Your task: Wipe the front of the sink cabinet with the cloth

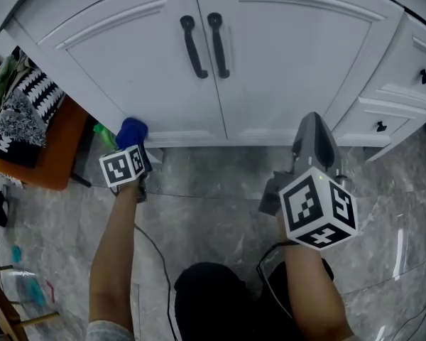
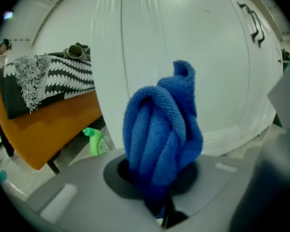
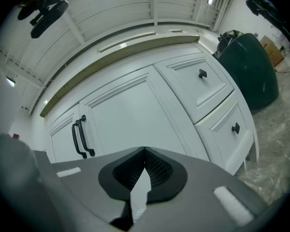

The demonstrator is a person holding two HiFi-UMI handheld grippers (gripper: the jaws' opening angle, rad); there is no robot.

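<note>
A blue cloth (image 1: 132,131) is bunched up in my left gripper (image 1: 133,143), which is shut on it. The cloth sits at the bottom left corner of the white sink cabinet (image 1: 270,69), close to the left door's lower edge. In the left gripper view the cloth (image 2: 162,134) stands up out of the gripper (image 2: 160,180) in front of the white cabinet (image 2: 183,42). My right gripper (image 1: 313,123) is shut with nothing in it. It hangs a little in front of the right door's lower edge. In the right gripper view its tips (image 3: 144,151) meet before the cabinet (image 3: 130,110).
Two black handles (image 1: 204,45) sit where the doors meet. White drawers (image 1: 405,84) are at the right. An orange seat (image 1: 53,151) with patterned fabric stands left, with a green bottle (image 1: 101,135) beside it. A dark bin (image 3: 246,66) stands far right. A cable trails over the marble floor (image 1: 213,204).
</note>
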